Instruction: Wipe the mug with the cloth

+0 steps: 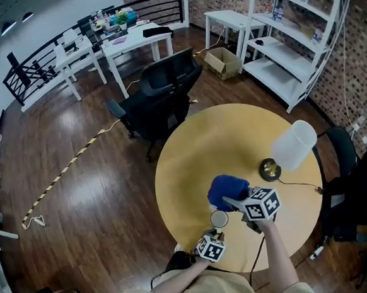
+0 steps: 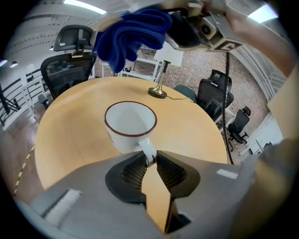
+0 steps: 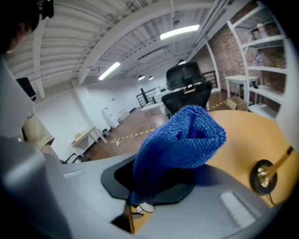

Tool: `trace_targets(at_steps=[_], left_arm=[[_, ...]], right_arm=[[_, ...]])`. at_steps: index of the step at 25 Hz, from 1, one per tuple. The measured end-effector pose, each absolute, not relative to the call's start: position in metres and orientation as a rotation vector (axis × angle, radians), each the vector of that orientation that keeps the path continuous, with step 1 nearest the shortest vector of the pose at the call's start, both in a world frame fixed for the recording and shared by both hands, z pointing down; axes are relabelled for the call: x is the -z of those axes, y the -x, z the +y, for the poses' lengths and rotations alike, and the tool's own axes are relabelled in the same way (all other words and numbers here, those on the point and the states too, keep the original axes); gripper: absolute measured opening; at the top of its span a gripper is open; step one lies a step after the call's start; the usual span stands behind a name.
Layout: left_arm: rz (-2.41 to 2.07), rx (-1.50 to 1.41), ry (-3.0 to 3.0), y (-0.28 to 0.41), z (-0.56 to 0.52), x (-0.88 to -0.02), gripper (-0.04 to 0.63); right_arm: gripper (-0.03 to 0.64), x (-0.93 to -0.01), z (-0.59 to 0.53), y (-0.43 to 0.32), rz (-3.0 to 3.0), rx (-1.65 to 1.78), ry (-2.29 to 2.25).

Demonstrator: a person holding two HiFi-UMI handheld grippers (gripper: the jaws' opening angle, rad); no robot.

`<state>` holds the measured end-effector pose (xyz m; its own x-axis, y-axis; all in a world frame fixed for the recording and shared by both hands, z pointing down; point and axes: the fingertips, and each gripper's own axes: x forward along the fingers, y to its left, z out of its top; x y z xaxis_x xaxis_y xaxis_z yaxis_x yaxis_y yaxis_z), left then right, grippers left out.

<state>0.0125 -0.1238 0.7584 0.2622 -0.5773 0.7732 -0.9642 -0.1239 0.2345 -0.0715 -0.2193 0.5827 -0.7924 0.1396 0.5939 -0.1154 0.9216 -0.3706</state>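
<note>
A white mug (image 1: 219, 219) with a dark red rim stands upright near the front edge of the round yellow table (image 1: 191, 167). My left gripper (image 1: 217, 233) is shut on the mug's handle (image 2: 147, 149); in the left gripper view the two pads pinch the handle just behind the cup (image 2: 130, 125). A blue fluffy cloth (image 1: 228, 190) is bunched up in my right gripper (image 1: 233, 202), which is shut on it. The cloth (image 2: 131, 35) hangs in the air above and slightly beyond the mug, apart from it. In the right gripper view the cloth (image 3: 180, 142) fills the jaws and hides the mug.
A table lamp with a white shade (image 1: 293, 145) and brass base (image 1: 270, 169) stands right of the cloth, its cord trailing to the table's right edge. A black office chair (image 1: 160, 97) sits behind the table. White shelving (image 1: 301, 32) lines the brick wall.
</note>
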Motion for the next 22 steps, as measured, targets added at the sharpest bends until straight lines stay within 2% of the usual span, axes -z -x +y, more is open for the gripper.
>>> trace_targets(at_steps=[7,14,22], left_arm=[[-1.31,-0.746,-1.932,0.004,-0.11,-0.76,0.058],[-1.334,-0.703,-1.955,0.01,-0.111,-0.749,0.057],[-1.394,-0.662,-1.926,0.026,-0.116,-0.75,0.058]], right_arm=[[0.066,-0.67,-0.145,0.131,-1.862,-0.268,0.458],[0.064,-0.746,-0.114,0.115,-1.427,-0.16,0.558],[0.061,-0.764,-0.096,0.093,-1.125,-0.111,0.555]])
